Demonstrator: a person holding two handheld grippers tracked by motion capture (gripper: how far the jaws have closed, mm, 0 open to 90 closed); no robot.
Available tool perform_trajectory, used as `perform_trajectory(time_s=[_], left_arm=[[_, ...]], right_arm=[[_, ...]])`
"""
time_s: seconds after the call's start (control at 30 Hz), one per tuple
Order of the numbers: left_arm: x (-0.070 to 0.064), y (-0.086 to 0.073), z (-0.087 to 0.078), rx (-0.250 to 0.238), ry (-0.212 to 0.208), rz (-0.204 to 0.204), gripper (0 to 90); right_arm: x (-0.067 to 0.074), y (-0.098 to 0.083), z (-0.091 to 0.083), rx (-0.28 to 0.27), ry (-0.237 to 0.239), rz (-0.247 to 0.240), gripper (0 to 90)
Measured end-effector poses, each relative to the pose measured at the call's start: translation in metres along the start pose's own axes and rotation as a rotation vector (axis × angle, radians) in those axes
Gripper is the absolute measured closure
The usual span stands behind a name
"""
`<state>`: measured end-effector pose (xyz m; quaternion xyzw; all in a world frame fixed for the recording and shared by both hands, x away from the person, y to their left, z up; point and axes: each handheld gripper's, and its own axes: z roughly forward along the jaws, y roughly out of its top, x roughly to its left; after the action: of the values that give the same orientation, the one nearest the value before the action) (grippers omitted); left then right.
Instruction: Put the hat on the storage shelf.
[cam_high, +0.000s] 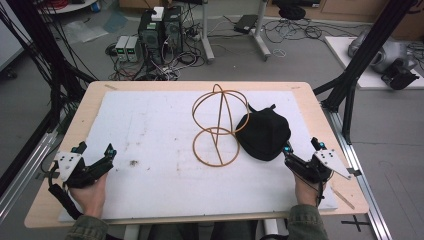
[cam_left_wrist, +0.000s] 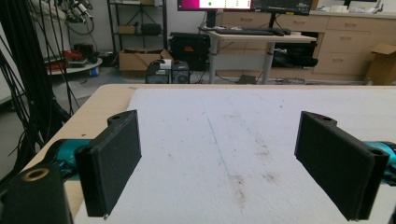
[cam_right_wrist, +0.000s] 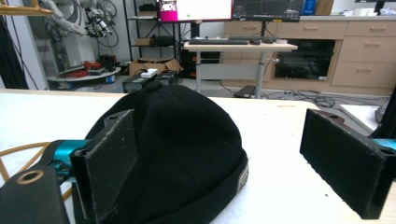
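Black cap (cam_right_wrist: 177, 154) partly behind open right claw (cam_right_wrist: 233, 163), wire stand (cam_high: 218, 125) beside

Black cap (cam_right_wrist: 187, 149) sits between the gripper's (cam_right_wrist: 219, 163) wide-apart jaws, nearer the left jaw

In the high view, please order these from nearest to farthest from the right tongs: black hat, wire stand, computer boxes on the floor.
1. Black hat, just ahead-left of the right tongs.
2. Wire stand, left of the hat.
3. Computer boxes, on the floor beyond the table.

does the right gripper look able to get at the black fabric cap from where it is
Probably yes: the open right gripper sits just beside the black fabric cap, with nothing between them on the white mat.
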<state>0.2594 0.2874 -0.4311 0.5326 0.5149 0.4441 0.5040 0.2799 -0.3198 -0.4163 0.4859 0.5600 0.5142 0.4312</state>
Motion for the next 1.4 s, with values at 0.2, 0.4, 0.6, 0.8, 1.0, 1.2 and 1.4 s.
perform_trajectory(time_s=[0.2,0.4,0.6,0.8,1.0,1.2,1.4], left_arm=[[0.000,0.001,-0.001,-0.005,-0.011,-0.023,15.4],[0.001,0.000,0.000,0.007,-0.010,-0.015,15.4],[0.001,-0.001,0.000,0.013,-0.014,-0.014,15.4],[0.001,-0.002,-0.002,0.026,-0.023,-0.006,16.0],[0.002,-0.003,-0.002,0.034,-0.030,-0.007,16.5],[0.001,-0.004,-0.003,0.034,-0.033,-0.008,17.4],[0.002,-0.004,-0.003,0.036,-0.030,-0.013,17.2]], right_arm=[[0.004,0.003,0.005,0.033,0.038,-0.018,10.8],[0.005,0.005,0.008,0.048,0.060,-0.019,10.8],[0.006,0.009,0.010,0.061,0.083,-0.012,10.8],[0.009,0.014,0.016,0.083,0.111,-0.022,10.8],[0.015,0.013,0.027,0.126,0.134,-0.074,10.8],[0.025,0.012,0.038,0.165,0.149,-0.110,10.8],[0.035,0.014,0.048,0.213,0.145,-0.141,10.8]])
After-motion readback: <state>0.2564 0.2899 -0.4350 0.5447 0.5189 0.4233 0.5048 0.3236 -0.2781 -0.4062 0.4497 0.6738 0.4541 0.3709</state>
